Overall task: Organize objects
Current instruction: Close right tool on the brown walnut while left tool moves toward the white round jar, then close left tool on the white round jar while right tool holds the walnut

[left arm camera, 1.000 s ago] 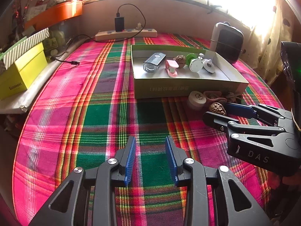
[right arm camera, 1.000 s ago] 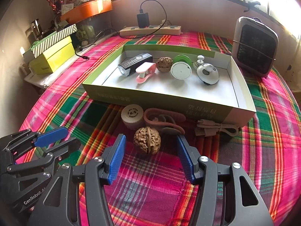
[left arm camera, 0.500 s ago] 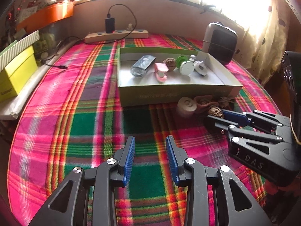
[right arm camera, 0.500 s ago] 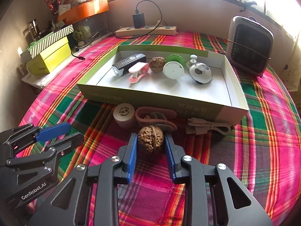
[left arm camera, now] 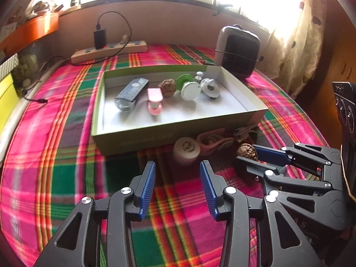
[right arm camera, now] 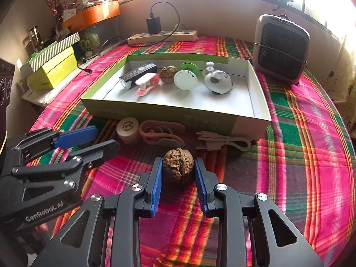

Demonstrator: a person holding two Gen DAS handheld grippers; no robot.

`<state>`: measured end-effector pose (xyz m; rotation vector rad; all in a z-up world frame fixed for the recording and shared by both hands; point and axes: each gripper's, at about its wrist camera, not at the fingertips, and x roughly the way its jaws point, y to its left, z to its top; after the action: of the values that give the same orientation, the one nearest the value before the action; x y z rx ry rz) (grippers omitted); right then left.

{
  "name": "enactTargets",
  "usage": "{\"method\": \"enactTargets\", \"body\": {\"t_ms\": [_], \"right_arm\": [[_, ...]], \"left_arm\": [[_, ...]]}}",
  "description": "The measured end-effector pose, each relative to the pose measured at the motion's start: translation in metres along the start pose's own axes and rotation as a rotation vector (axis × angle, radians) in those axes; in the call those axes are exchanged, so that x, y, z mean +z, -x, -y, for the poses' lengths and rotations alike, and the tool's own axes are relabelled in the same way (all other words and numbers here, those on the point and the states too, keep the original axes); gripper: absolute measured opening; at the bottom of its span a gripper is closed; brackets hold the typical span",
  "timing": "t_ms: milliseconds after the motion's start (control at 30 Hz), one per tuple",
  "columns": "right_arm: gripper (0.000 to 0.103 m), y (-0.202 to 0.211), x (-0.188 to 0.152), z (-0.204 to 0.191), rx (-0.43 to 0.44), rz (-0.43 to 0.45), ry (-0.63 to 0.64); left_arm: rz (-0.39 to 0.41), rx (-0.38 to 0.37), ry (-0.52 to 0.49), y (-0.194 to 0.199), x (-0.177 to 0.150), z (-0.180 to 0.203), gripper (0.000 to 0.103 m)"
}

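Pinching the walnut [right arm camera: 178, 166], right tool [right arm camera: 178, 173] clamps; left tool [left arm camera: 177, 173] is opening, empty.

Black gripper [right arm camera: 178, 173], blue ribbed pads [right arm camera: 155, 189], silver screws

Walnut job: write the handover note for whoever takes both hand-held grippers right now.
Right hand-held gripper: shut on the loose walnut, in front of the green box.
Left hand-held gripper: jaws opening, nothing between them, aimed toward the round white container.
Done: bike light, pink clip, another walnut, green-and-white reel and white round gadget lie in the box.
Left: walnut into the box, then container, pink ear-hook earphones and white cable, all on the plaid cloth by the box front.
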<state>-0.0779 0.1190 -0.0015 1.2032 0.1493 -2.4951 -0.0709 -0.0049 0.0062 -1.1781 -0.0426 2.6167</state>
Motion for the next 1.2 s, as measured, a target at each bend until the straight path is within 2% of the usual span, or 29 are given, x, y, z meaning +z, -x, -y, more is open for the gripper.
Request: {"method": "enactTargets", "body": {"t_ms": [567, 1200], "right_arm": [[0.029, 0.004, 0.0, 0.014, -0.005, 0.006, -0.016], [0.029, 0.002, -0.001, 0.019, 0.005, 0.005, -0.022]], "left_arm": [[-0.015, 0.031, -0.054, -0.02, 0.015, 0.012, 0.039], [-0.036, 0.083, -0.033, -0.029, 0.017, 0.009, 0.039]]}}
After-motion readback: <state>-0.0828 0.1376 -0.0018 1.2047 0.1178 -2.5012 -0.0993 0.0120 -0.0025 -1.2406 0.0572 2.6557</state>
